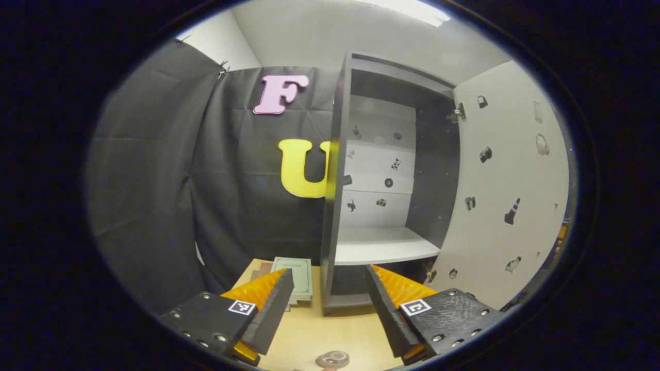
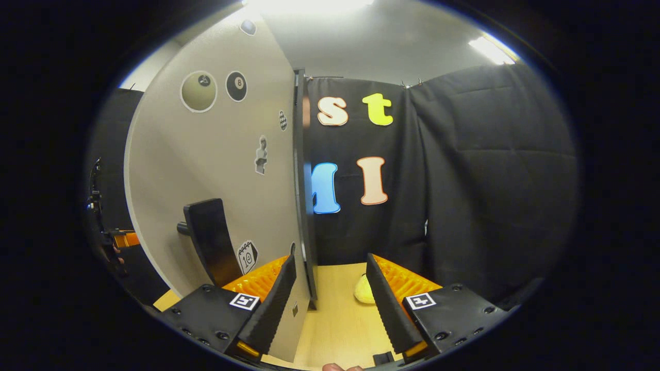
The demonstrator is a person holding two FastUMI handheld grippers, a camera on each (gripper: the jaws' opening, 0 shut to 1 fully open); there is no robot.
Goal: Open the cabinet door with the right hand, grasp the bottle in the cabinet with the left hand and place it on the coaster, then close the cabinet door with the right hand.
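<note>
L claw (image 1: 327, 301): fingers spread wide, nothing between them. Held low over the bench (image 1: 330, 330), level, aimed straight at the cabinet (image 1: 337, 170) front. Tips sit just short of cabinet's bottom edge.

Cabinet: dark carcass, door (image 1: 508, 190) swung wide open to the R in left gripper view, stickers across its inner face. Hinges visible top and bottom. Inside, a pale shelf (image 1: 384, 245) with stickers on back panel above it. Can't see a bottle on the shelf from this angle.

Near bottom edge of left gripper view, a small round object (image 1: 332, 358) on the bench between the fingers, glassy w/ pinkish tone; prob. bottle top or coaster, can't tell which.

A green-covered book (image 1: 296, 275) lies flat on the bench, L of cabinet, partly behind L finger.

R claw (image 2: 330, 304): fingers apart, door's edge (image 2: 304, 196) standing upright between them, nearer the L finger; no clamp on it. Claw held level, low over bench (image 2: 335, 319). Door's outer face (image 2: 221, 170) fills L side of right gripper view, w/ stickers and a dark handle (image 2: 209, 239) jutting out, just above L finger (image 2: 268, 301).

A yellow lump (image 2: 363, 291) on bench beyond door, beside R finger; unclear what.

At far L of right gripper view, other gripper (image 2: 116, 239) partly seen past the door.
</note>
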